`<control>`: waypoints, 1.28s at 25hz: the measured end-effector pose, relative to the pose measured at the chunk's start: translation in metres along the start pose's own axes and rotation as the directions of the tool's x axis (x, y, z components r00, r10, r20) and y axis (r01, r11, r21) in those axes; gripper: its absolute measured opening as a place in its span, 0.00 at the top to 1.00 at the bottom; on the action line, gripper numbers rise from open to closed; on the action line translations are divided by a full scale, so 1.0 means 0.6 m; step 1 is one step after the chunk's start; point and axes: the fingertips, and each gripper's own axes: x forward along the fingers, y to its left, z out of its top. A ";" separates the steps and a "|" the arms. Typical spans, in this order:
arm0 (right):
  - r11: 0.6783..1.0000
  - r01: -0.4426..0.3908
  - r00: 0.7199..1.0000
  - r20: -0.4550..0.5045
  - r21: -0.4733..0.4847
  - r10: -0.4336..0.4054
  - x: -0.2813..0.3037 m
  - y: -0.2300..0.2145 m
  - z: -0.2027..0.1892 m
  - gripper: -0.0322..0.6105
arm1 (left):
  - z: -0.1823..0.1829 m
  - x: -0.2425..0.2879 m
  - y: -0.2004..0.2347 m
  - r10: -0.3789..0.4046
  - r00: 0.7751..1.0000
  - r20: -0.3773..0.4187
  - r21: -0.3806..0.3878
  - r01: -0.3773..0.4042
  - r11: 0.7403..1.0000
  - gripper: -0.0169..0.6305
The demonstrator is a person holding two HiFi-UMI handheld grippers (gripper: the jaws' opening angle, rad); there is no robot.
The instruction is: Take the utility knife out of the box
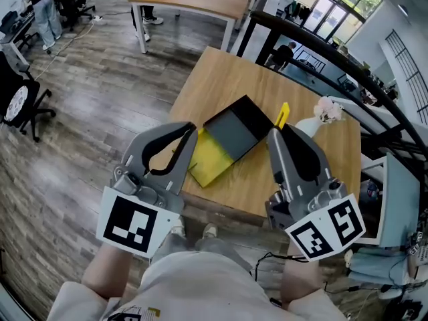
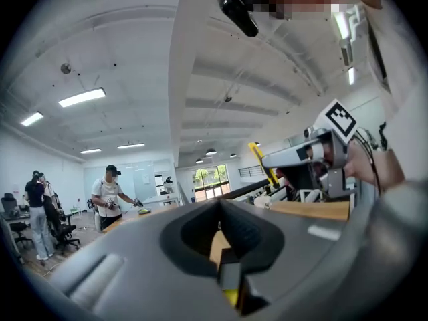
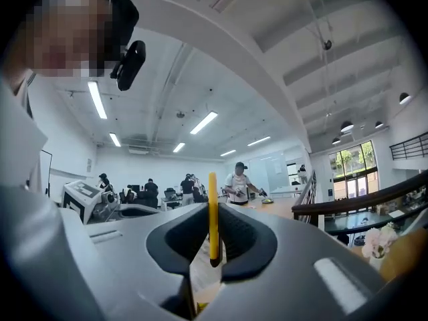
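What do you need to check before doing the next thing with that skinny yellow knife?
1. Thin yellow utility knife clamped between the jaws of the right gripper: ok.
2. Knife clear of the open black-and-yellow box: ok, it is held outside the box.
3. Spare left gripper free: ok, jaws together with nothing between them.
4. Blade pulled in: cannot tell.
5. Bare spot on the light wooden table for setting the knife down: ok.
6. White vase of pale flowers out of the way: cannot tell, it looks near the right gripper.
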 end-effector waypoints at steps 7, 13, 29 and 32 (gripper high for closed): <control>1.000 0.018 0.999 0.033 -0.023 -0.017 -0.067 -0.005 0.011 0.88 | -0.009 -0.014 -0.052 -0.024 0.999 -0.026 -0.010 0.023 1.000 0.97; 1.000 0.012 1.000 -0.015 -0.029 -0.012 -0.102 0.006 -0.032 0.88 | -0.031 -0.040 -0.079 -0.030 0.999 -0.044 -0.027 0.029 0.999 0.97; 1.000 -0.004 0.997 -0.083 -0.012 0.003 -0.099 0.026 -0.106 0.88 | -0.091 -0.051 -0.103 -0.058 0.994 -0.096 -0.094 0.049 0.994 0.97; 1.000 -0.008 0.996 -0.092 -0.029 0.005 -0.103 0.029 -0.104 0.88 | -0.085 -0.052 -0.106 -0.057 0.994 -0.097 -0.094 0.047 0.994 0.97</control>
